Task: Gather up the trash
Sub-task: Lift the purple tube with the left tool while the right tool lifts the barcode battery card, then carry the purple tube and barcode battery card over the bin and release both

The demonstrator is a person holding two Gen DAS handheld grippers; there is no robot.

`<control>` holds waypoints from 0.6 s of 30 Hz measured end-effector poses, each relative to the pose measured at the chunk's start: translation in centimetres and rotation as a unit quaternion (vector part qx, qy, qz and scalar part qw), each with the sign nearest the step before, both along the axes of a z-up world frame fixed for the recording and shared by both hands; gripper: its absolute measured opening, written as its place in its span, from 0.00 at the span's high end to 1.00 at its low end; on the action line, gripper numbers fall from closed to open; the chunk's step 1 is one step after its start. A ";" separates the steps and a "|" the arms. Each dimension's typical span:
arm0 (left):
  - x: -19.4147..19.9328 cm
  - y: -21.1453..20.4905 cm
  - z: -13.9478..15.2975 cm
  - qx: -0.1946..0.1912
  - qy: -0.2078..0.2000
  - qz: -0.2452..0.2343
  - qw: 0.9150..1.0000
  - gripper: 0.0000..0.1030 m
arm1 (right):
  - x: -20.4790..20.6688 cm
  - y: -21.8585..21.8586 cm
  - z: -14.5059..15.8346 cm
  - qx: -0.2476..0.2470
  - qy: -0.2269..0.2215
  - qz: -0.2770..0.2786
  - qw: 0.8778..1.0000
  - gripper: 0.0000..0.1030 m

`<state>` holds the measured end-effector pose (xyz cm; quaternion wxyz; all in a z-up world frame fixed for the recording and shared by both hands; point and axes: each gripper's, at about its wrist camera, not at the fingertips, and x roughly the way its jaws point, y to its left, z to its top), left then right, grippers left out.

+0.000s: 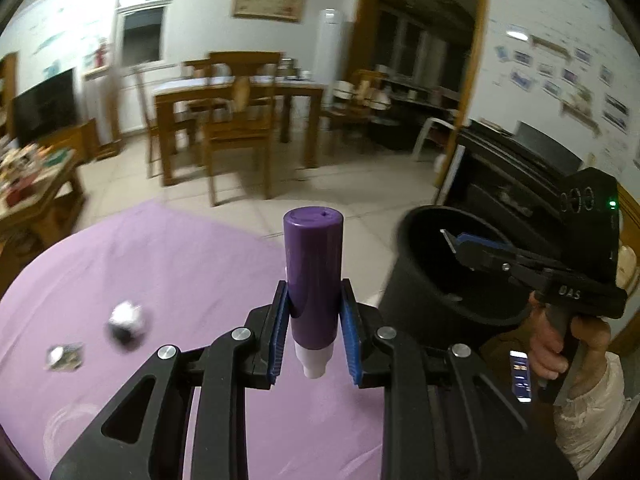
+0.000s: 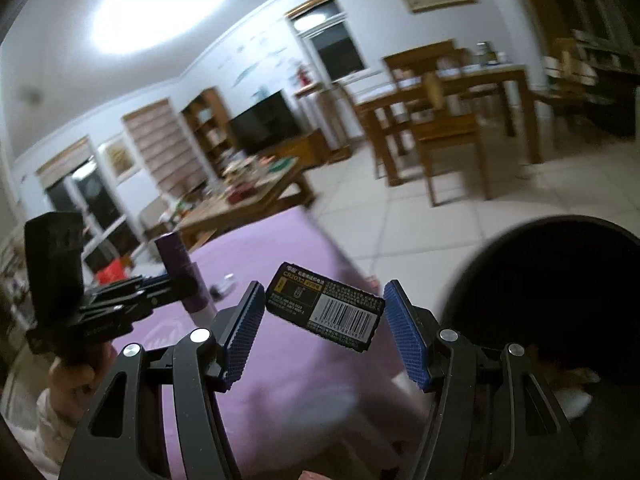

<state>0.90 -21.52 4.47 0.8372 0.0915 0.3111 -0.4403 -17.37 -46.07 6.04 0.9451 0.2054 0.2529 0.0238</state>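
Note:
My left gripper is shut on a purple bottle with a white neck, held upright over the purple tablecloth. My right gripper is shut on a black battery card with a barcode, its edges against both blue pads. In the left wrist view the right gripper hangs above the mouth of a black bin, card edge-on. The bin fills the right of the right wrist view. There the left gripper and its bottle show at the left.
A crumpled paper ball and a foil scrap lie on the tablecloth. Beyond the tiled floor stand a wooden dining table with chairs and a cluttered low table. A person's hand grips the right handle.

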 end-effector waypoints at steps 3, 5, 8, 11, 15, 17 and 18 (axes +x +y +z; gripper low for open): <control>-0.8 -3.1 -0.5 -0.004 0.007 -0.036 0.999 0.76 | -2.4 -2.9 -0.7 0.008 0.001 -0.035 0.999 0.40; -1.5 -5.5 -0.8 -0.003 0.012 -0.061 0.998 0.76 | -4.5 -5.5 -1.1 0.016 0.001 -0.064 0.998 0.40; -2.8 -7.8 -1.1 -0.007 0.020 -0.094 0.995 0.76 | -6.6 -7.9 -1.9 0.024 0.001 -0.093 0.995 0.40; -3.6 -10.0 -1.4 -0.005 0.024 -0.120 0.992 0.76 | -8.5 -9.6 -2.7 0.032 0.003 -0.115 0.993 0.40; -4.7 -12.7 -2.1 0.002 0.028 -0.145 0.989 0.76 | -10.8 -11.1 -3.9 0.039 0.006 -0.134 0.990 0.40; -5.1 -13.7 -2.3 0.007 0.030 -0.151 0.988 0.76 | -11.4 -11.7 -4.4 0.045 0.007 -0.141 0.989 0.40; -5.1 -14.1 -2.5 0.009 0.032 -0.154 0.987 0.76 | -11.2 -11.5 -4.6 0.047 0.007 -0.144 0.989 0.40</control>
